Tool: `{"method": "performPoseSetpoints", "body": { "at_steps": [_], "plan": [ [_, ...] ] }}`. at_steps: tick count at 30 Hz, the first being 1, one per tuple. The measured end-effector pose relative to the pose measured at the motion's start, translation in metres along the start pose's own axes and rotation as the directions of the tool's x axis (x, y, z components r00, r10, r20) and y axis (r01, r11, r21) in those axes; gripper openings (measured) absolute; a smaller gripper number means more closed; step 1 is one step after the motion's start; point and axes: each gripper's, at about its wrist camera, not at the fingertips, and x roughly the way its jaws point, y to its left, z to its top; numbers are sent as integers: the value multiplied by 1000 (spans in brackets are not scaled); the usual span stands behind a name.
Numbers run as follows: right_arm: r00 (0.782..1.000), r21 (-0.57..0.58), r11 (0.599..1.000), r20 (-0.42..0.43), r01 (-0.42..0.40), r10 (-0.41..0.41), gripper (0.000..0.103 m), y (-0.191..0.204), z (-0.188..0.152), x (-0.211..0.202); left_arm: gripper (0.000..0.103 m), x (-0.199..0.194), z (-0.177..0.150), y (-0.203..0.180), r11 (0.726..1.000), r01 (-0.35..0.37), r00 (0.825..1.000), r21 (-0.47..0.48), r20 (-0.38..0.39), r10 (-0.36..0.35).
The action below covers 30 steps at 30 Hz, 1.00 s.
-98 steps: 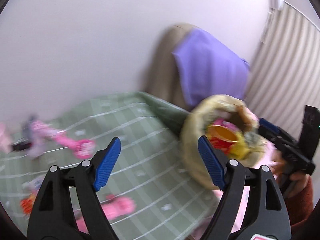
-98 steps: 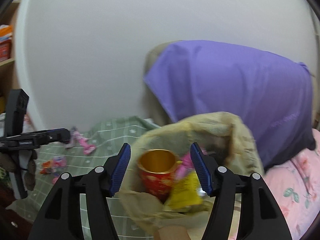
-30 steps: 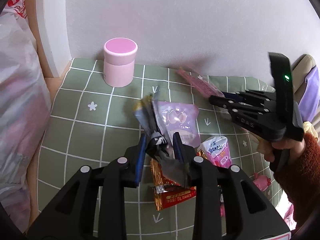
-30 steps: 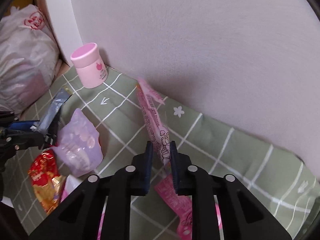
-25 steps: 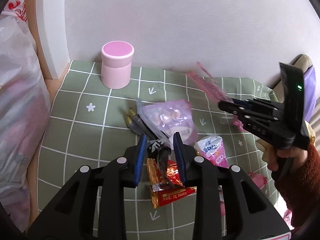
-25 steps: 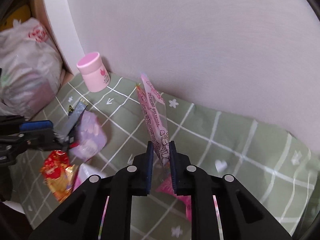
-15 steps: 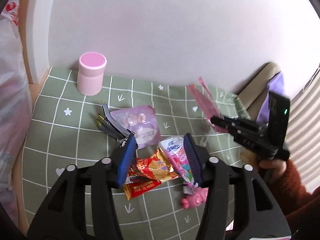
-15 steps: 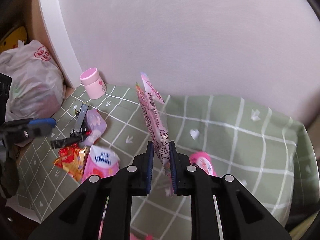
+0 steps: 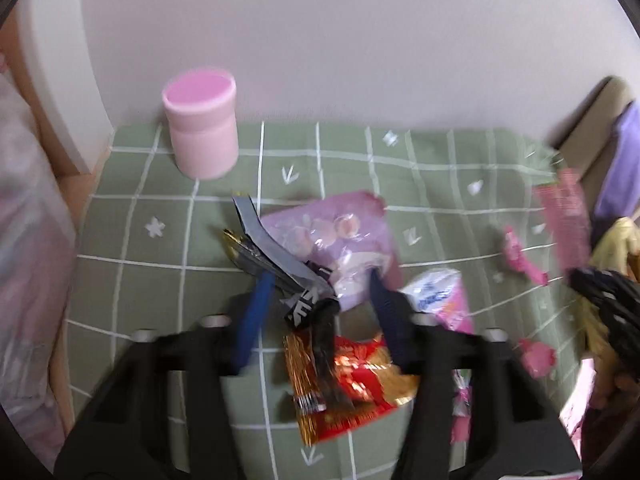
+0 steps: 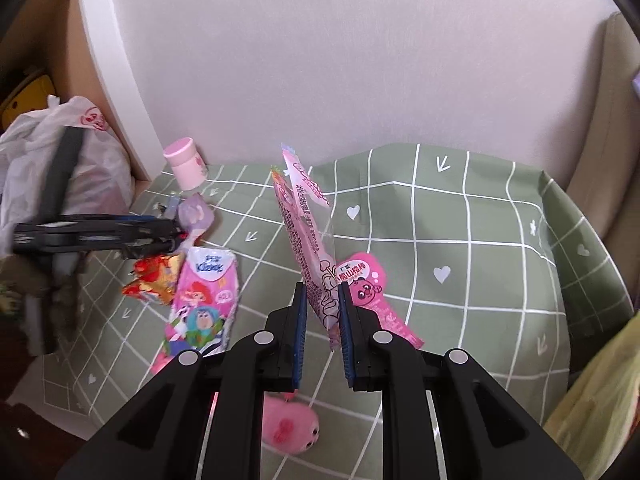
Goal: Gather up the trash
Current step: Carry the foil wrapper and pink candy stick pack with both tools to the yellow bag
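Standing near-upright: pink wrapper (image 10: 310,240) in right tongs (image 10: 323,312).

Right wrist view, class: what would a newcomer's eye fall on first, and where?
First, the long pink wrapper standing upright in the middle, pinched in the right claw above the green checked cloth. Next, the litter at the left: a Kleenex tissue pack and a red-gold wrapper, with the left claw reaching in over them. A pink jar stands by the wall.
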Motion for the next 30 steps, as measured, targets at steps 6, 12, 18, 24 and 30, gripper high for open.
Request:
{"method": "performPoseSetpoints", "body": {
  "at_steps": [6, 12, 18, 24, 30],
  "plan": [
    [998, 1, 1000, 61, 8, -8, 16, 0, -10, -38, 18, -33, -5, -7, 999, 21, 998, -31, 58, -19],
    [987, 29, 999, 154, 36, -40, 16, -19, -20, -87, 18, -102, -5, -46, 996, 85, 970, 21, 225, -88],
    [951, 39, 990, 278, 133, -138, 16, -34, -28, -156, 18, -156, -1, -125, 961, 168, 909, 219, 343, -237],
    [899, 119, 957, 331, 263, -289, 16, -62, -52, -217, 18, -166, -2, -205, 870, 298, 863, 392, 279, -421],
    [851, 282, 897, 313, 340, -421, 16, -103, -88, -265, 18, -159, -9, -277, 756, 411, 821, 509, 154, -550]
  ]
}}
